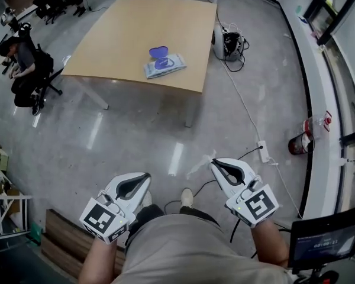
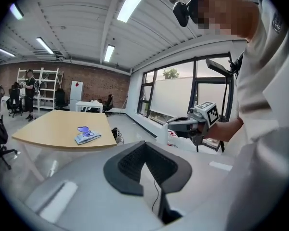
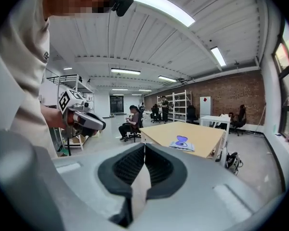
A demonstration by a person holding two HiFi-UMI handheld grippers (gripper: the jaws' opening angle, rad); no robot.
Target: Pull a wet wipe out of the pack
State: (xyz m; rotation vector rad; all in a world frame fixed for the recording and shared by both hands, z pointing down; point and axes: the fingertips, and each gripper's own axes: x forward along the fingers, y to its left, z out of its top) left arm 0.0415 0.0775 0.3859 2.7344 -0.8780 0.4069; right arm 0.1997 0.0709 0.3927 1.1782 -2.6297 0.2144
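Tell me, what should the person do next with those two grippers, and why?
Probably step toward the table and bring both grippers up to the wet wipe pack. It lies well ahead across the floor, its purple lid already open, while the left gripper and right gripper are shut, empty and nowhere near it.

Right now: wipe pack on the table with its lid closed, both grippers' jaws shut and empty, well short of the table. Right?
No: the lid is flipped open, not closed; the left gripper view shows it standing up from the wipe pack. The rest holds: wipe pack on the table, left gripper and right gripper with jaws shut and empty, well short of it.
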